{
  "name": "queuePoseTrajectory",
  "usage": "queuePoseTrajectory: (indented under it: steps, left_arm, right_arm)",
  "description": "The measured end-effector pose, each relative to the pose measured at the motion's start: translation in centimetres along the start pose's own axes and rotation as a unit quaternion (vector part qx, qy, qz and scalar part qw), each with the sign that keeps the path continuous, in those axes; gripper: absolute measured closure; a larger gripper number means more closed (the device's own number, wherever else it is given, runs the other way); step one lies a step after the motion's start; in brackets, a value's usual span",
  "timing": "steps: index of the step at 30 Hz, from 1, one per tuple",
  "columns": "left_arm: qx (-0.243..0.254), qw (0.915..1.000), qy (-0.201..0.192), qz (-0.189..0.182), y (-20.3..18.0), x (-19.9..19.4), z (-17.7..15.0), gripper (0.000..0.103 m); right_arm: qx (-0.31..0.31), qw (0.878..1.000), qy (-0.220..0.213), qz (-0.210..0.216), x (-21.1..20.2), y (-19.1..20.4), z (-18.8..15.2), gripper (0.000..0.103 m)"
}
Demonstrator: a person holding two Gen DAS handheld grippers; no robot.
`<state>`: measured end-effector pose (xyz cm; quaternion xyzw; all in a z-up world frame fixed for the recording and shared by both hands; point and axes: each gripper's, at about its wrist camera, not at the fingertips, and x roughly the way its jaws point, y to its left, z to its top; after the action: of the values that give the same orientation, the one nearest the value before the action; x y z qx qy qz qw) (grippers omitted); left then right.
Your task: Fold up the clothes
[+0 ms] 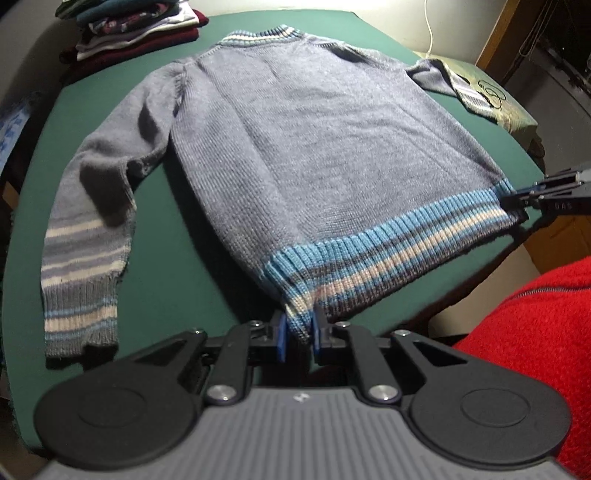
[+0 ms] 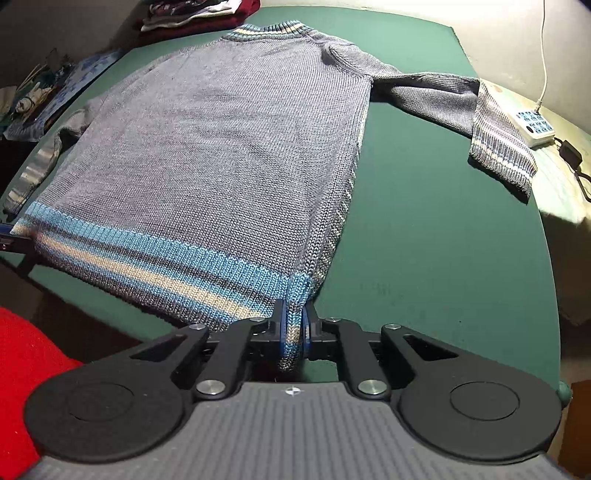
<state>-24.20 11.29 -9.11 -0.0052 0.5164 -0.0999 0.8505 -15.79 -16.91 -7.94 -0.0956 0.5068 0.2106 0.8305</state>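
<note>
A grey-blue knitted sweater [image 1: 314,140] with a blue and cream striped hem lies flat, back up, on the green table [image 1: 177,280]; it also shows in the right wrist view [image 2: 221,147]. My left gripper [image 1: 300,334] is shut on the hem's left corner at the near table edge. My right gripper [image 2: 293,332] is shut on the hem's right corner; it shows in the left wrist view [image 1: 517,201] at the far right. The left sleeve [image 1: 88,236] lies down beside the body. The right sleeve [image 2: 480,122] stretches out sideways.
A pile of folded clothes [image 1: 140,33] stands at the table's far left corner. A white power strip [image 2: 532,125] with a cable lies beyond the right sleeve. Red fabric [image 1: 535,350] is at the near edge, between the grippers.
</note>
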Motion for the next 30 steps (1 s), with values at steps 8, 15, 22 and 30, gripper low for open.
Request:
queuePoseTrajectory:
  steps: [8,15,22,30]
  left_arm:
    - [0.044,0.9979,-0.017,0.045,2.6,-3.6,0.0,0.079]
    - [0.072,0.9912,-0.081,0.077,3.3,-4.8,2.8,0.052]
    - [0.026,0.9916,-0.091,0.088,1.7,2.1,6.5,0.047]
    - [-0.033,0.9904,-0.076,0.11,1.7,6.0,6.3,0.03]
  right_arm:
    - [-0.011,0.999,-0.04,-0.008,-1.9,-0.5,2.3,0.065]
    - [-0.06,0.995,-0.075,0.003,-0.3,1.6,4.6,0.066]
    - [-0.072,0.996,-0.046,0.009,3.5,3.8,4.9,0.07]
    - [-0.063,0.998,-0.031,0.004,2.8,3.0,3.7,0.058]
